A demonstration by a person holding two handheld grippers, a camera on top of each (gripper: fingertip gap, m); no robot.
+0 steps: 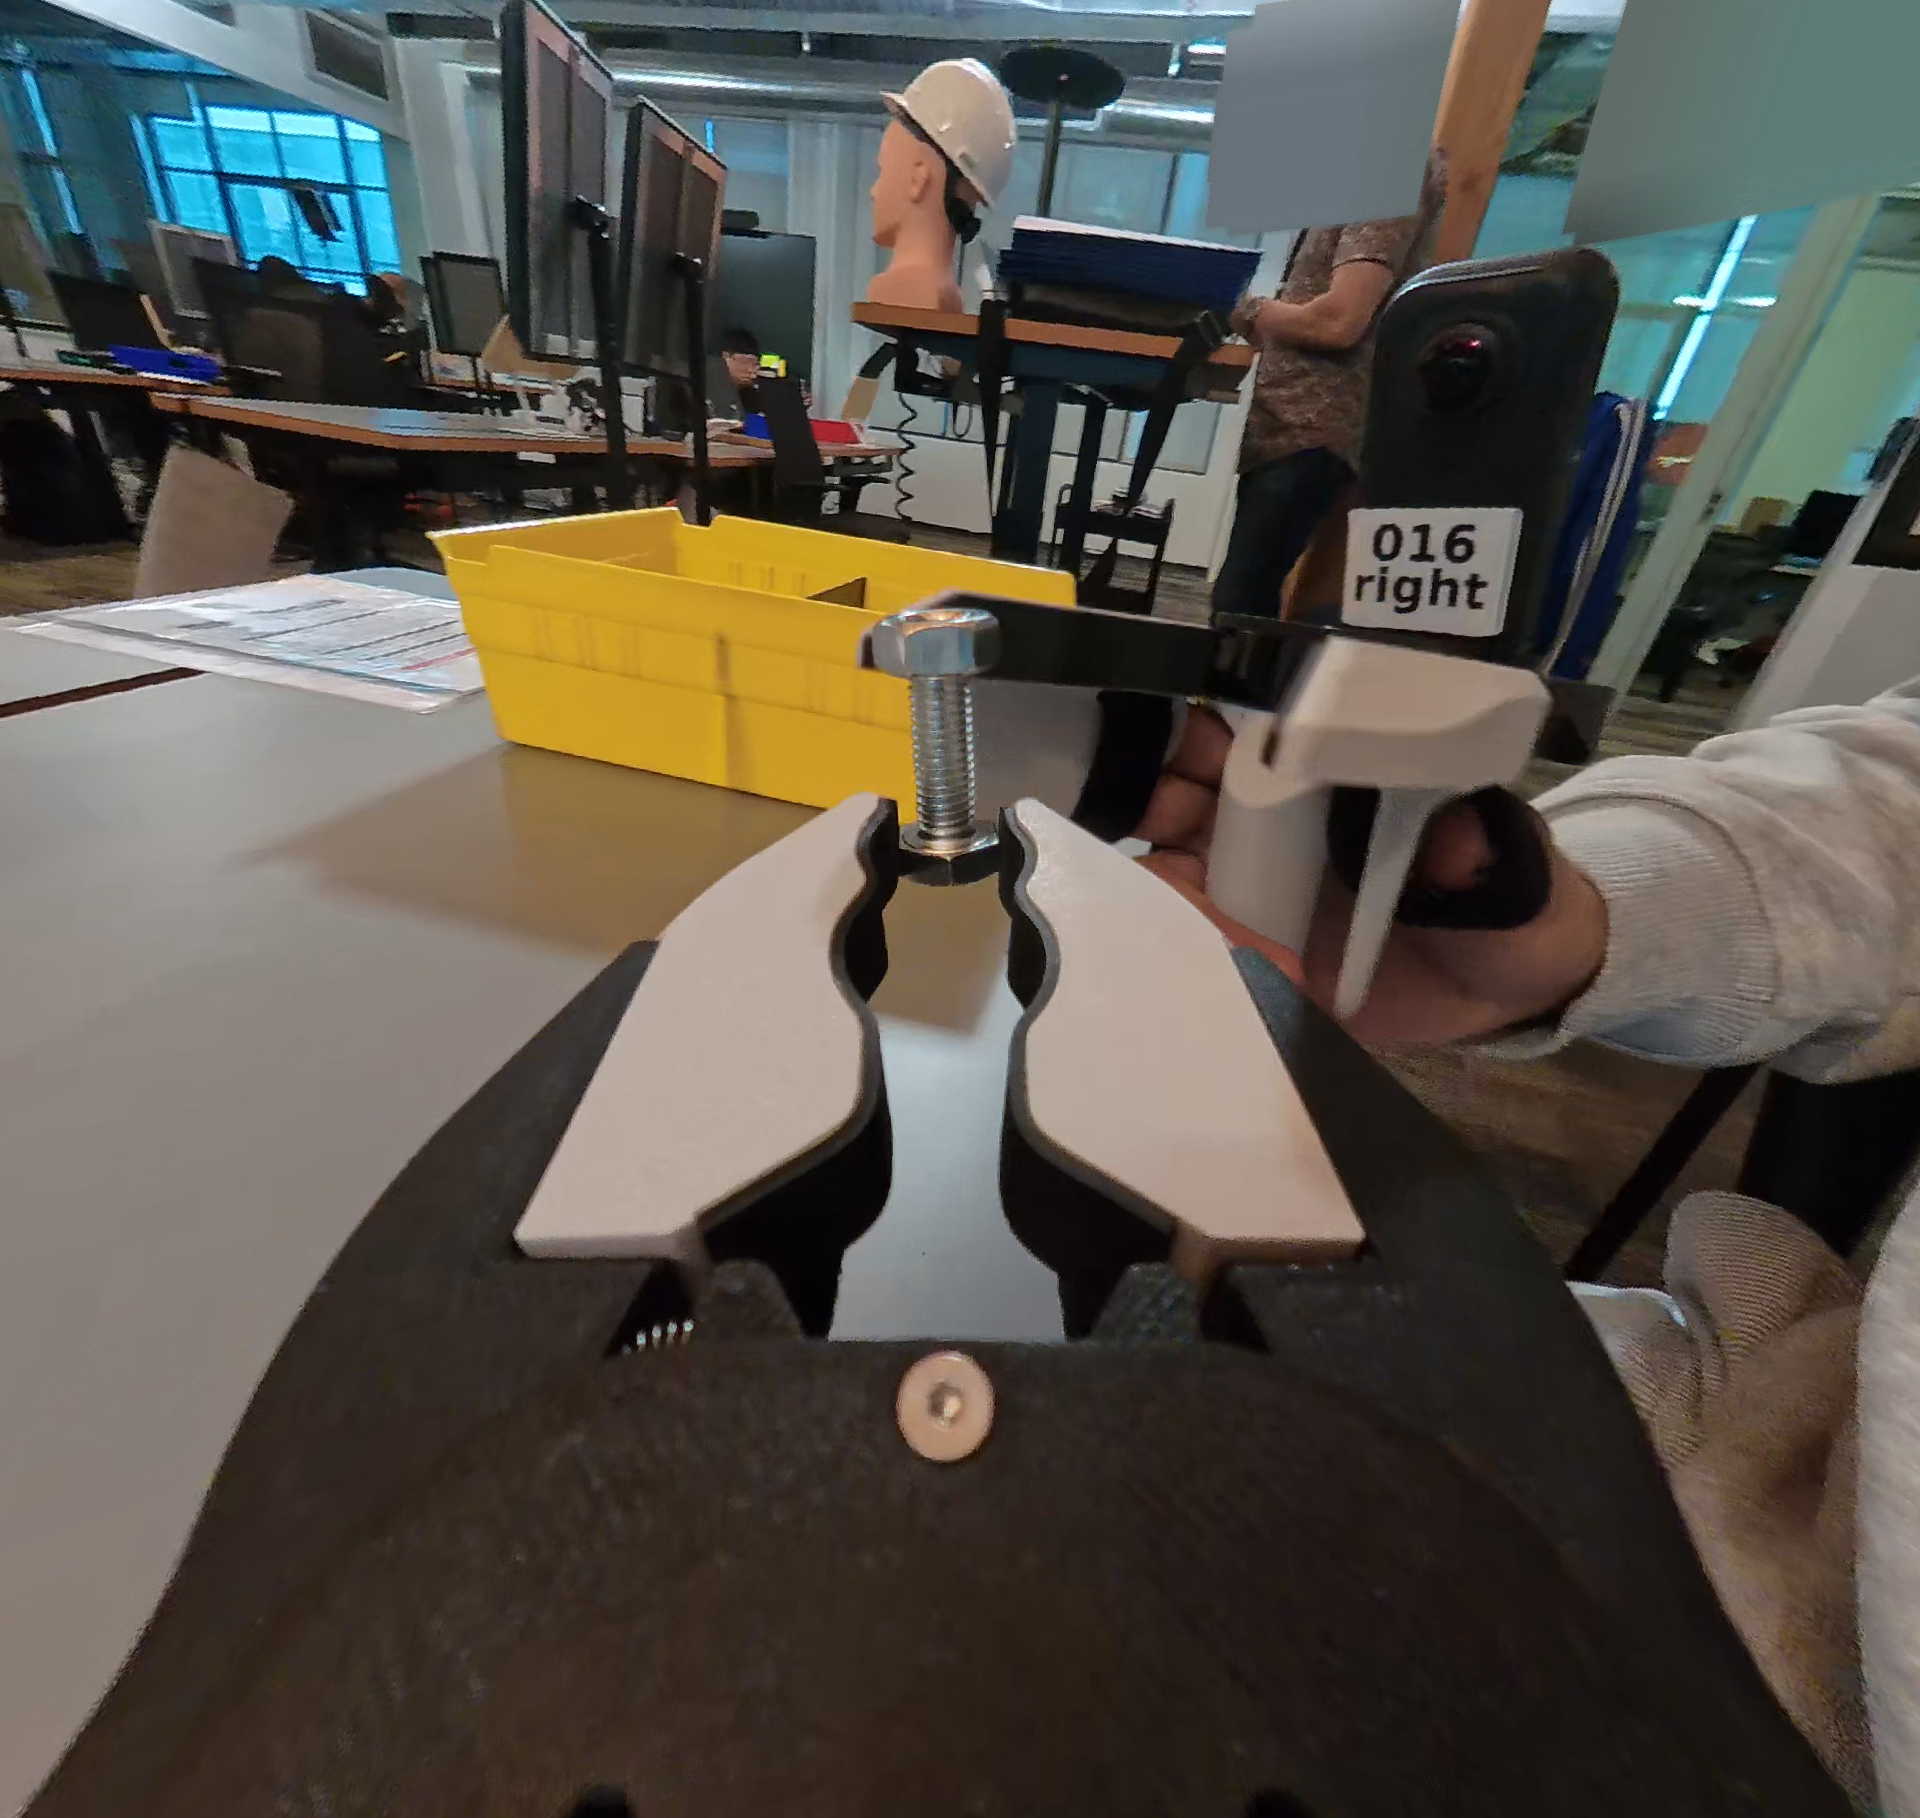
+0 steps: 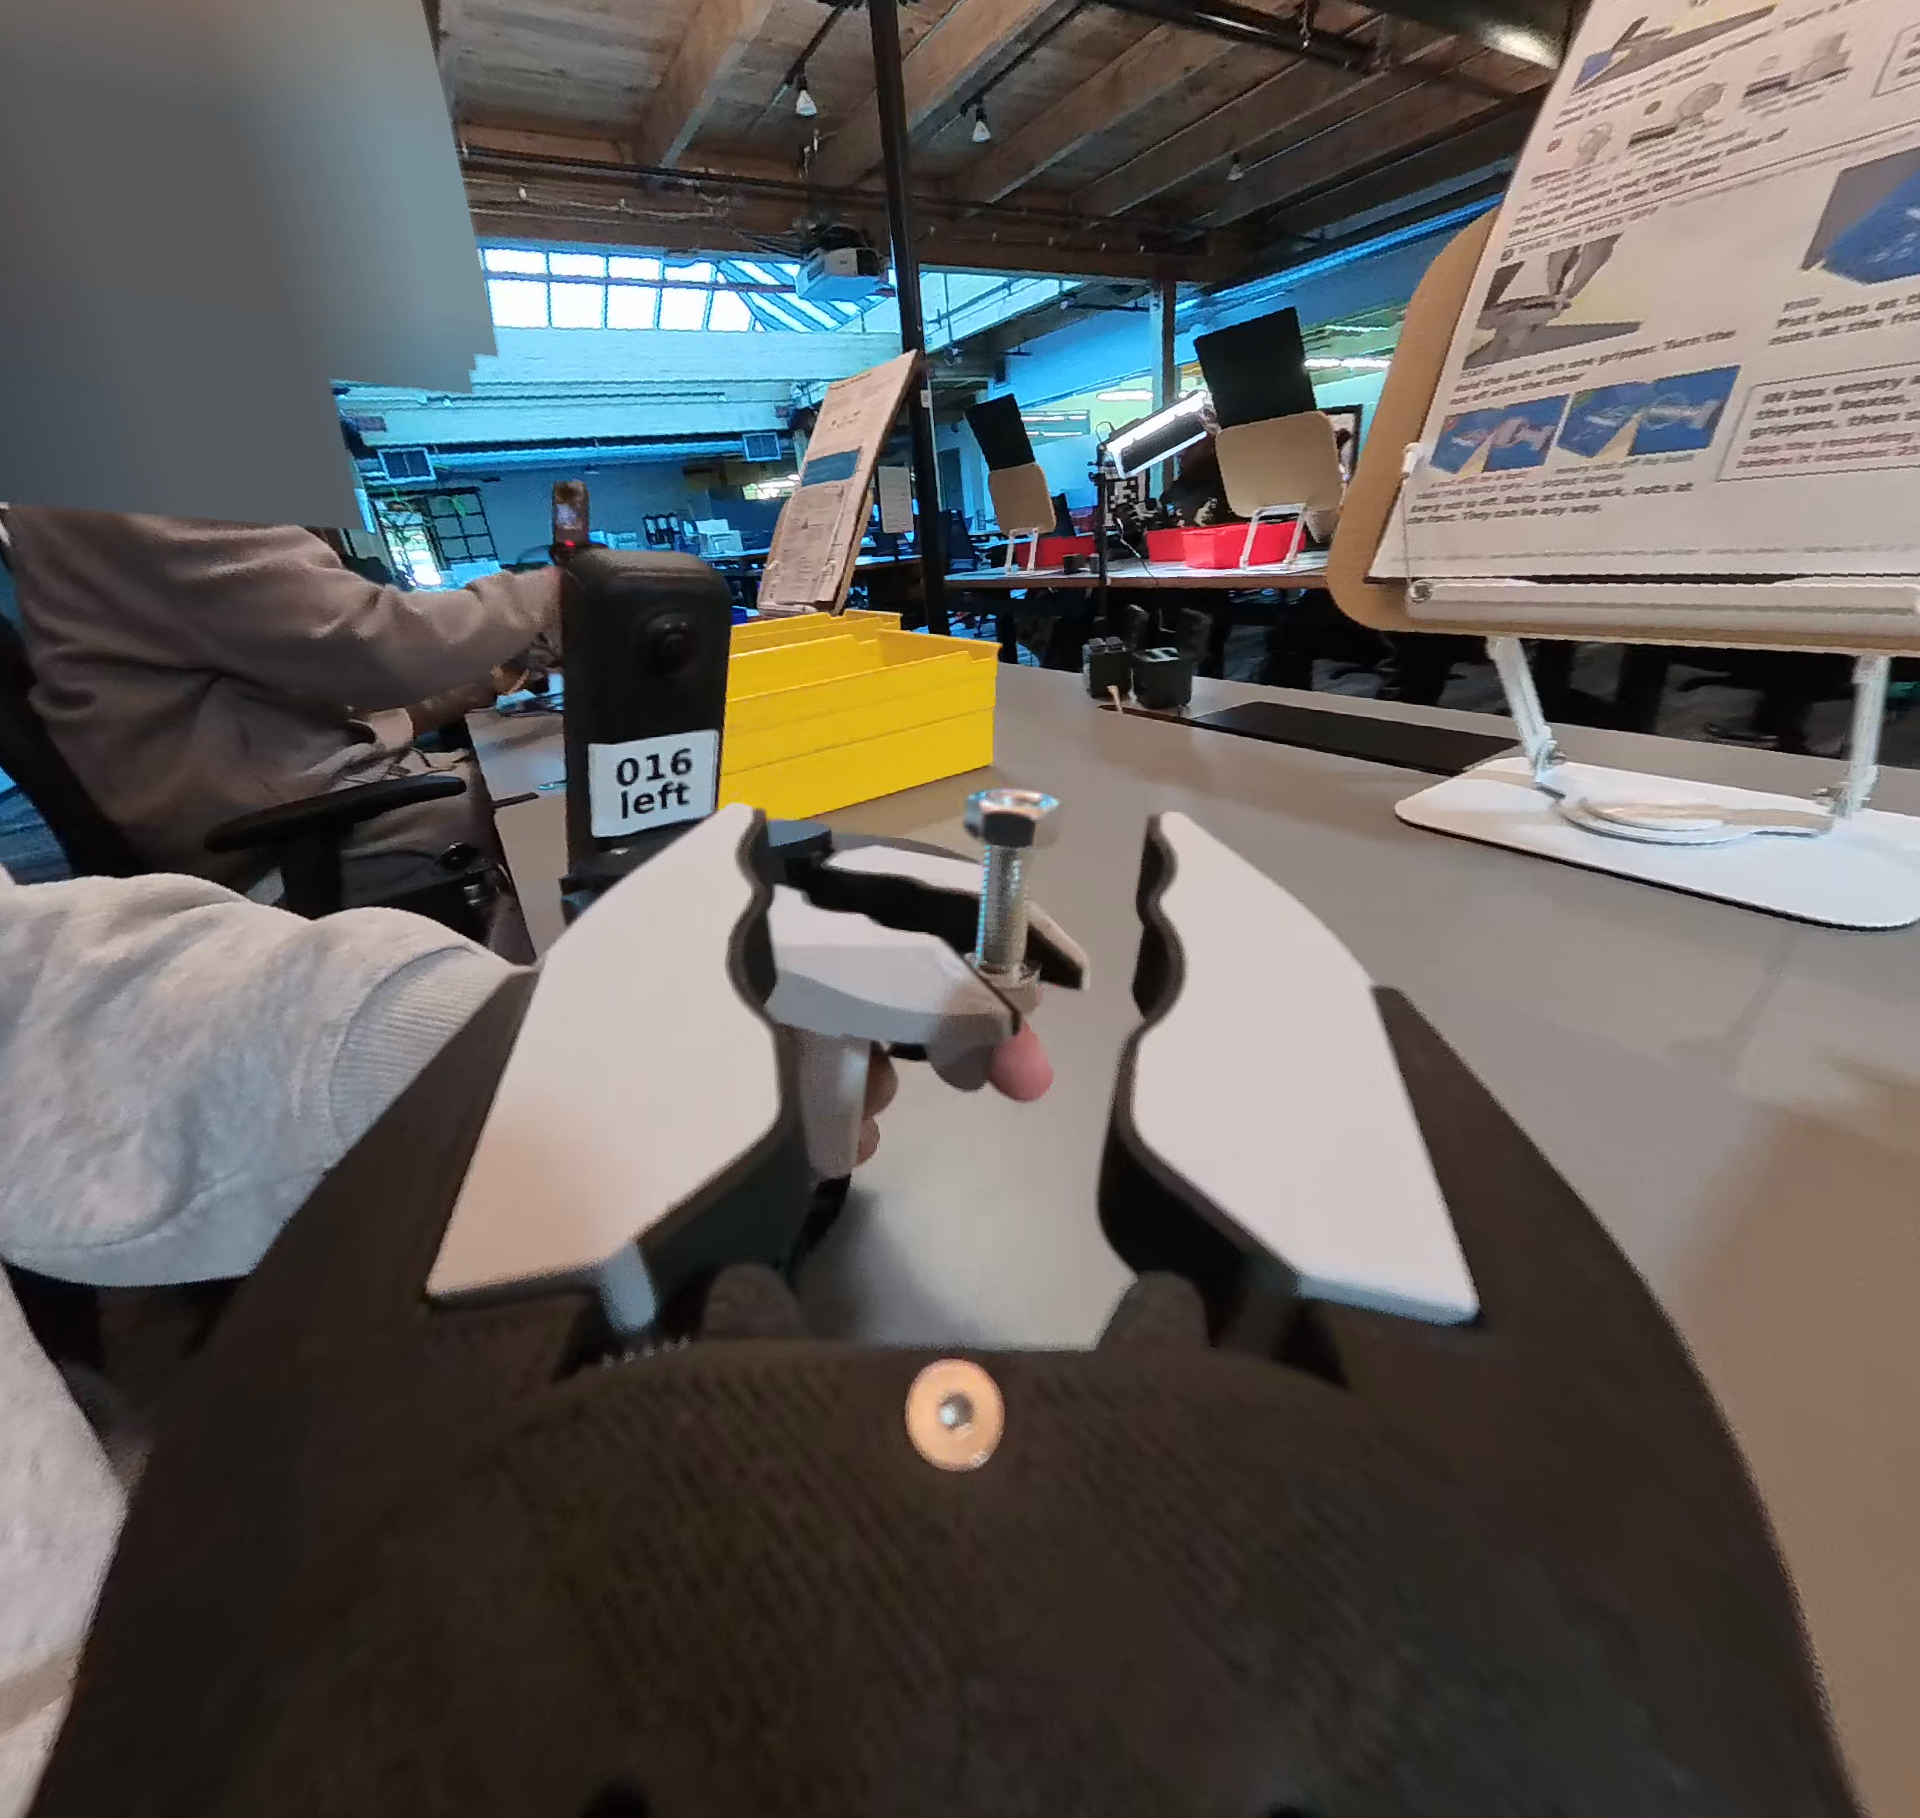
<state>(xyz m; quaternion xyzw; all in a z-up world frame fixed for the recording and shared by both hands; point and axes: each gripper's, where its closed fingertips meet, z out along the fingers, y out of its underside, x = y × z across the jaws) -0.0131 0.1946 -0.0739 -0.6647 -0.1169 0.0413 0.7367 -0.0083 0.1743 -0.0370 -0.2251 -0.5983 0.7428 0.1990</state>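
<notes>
A silver hex bolt (image 1: 940, 729) stands upright with its head on top and a dark nut (image 1: 945, 862) at its lower end. My left gripper (image 1: 945, 818) is shut on the nut and holds the bolt above the grey table (image 1: 312, 937). In the right wrist view the bolt (image 2: 1006, 901) stands between the wide-open jaws of my right gripper (image 2: 956, 833), with its head level with the fingertips and touching neither. The left gripper's white finger (image 2: 873, 979) comes in from the left under the nut (image 2: 1003, 970). The right gripper's black finger (image 1: 1101, 641) shows beside the bolt head.
A yellow divided bin (image 1: 665, 646) stands on the table behind the bolt and also shows in the right wrist view (image 2: 862, 719). A sheet on a white stand (image 2: 1662, 334) is at the right. A laminated sheet (image 1: 291, 636) lies far left. A seated person (image 2: 208, 646) is close by. Only a small space, under 4 cm, lies between the two pairs of fingers.
</notes>
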